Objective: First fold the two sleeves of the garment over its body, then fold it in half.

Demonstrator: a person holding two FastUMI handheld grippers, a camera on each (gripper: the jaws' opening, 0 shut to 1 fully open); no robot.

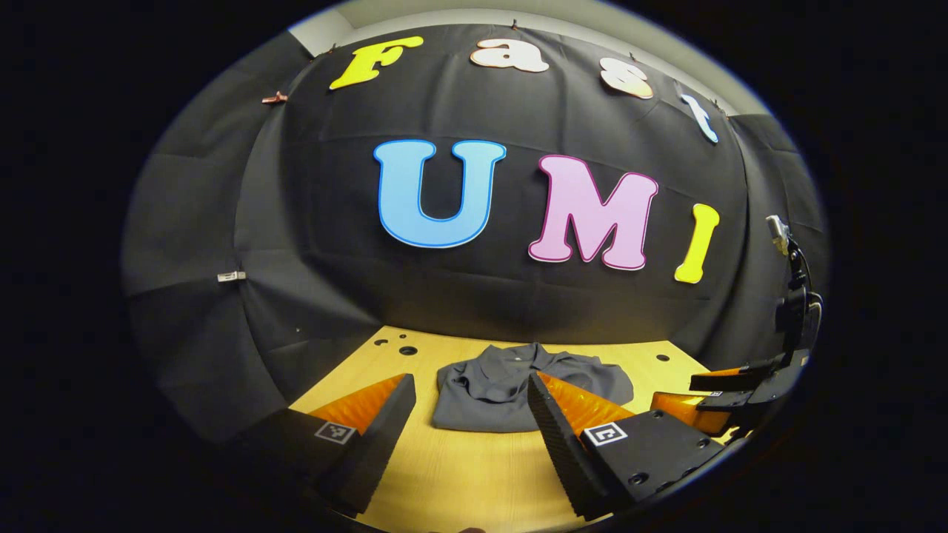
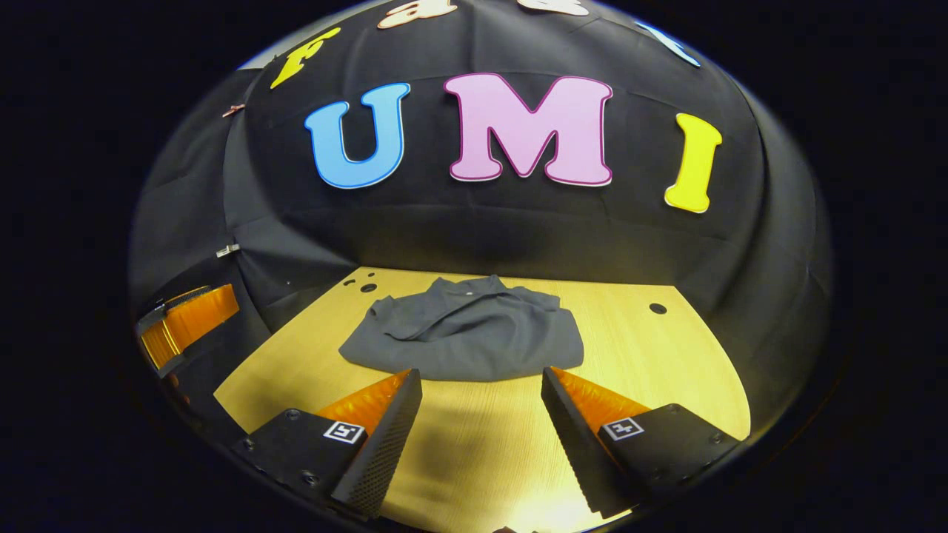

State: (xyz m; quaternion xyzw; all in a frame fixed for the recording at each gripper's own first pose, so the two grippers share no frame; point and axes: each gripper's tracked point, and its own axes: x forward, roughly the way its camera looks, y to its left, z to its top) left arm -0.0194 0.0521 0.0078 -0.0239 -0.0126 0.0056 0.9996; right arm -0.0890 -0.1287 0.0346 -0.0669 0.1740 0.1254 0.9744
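Garment: the grey garment point(image 1: 511, 389) lies crumpled on the wooden table point(image 1: 474, 474), toward the far edge by the black cloth wall; it looks bunched and partly folded on itself, with the collar end away from me.

My left claw: the left gripper point(image 1: 471, 392) hovers above the table with its fingers apart and nothing between them.

Garment against my left claw: in the left gripper view the cloth sits ahead of my fingertips, seen through the gap; my right-hand finger point(image 1: 552, 426) overlaps its near right part in the picture, but I cannot tell whether it touches the cloth.

My right claw: the right gripper point(image 2: 481, 385) is also spread wide and holds nothing.

Garment against my right claw: in the right gripper view the garment point(image 2: 466, 333) lies just beyond both fingertips, its near hem running across the gap; bare table shows between my fingers below that hem.

Other claw, seen from the left: my right gripper point(image 1: 729, 392) shows low at the right rim of the left gripper view, to the right of the garment and apart from it.

Other claw, seen from the right: my left gripper point(image 2: 185, 322) shows at the left rim, off the table's left edge, well apart from the cloth.

Table: a few dark round holes point(image 2: 658, 308) sit near its far corners.
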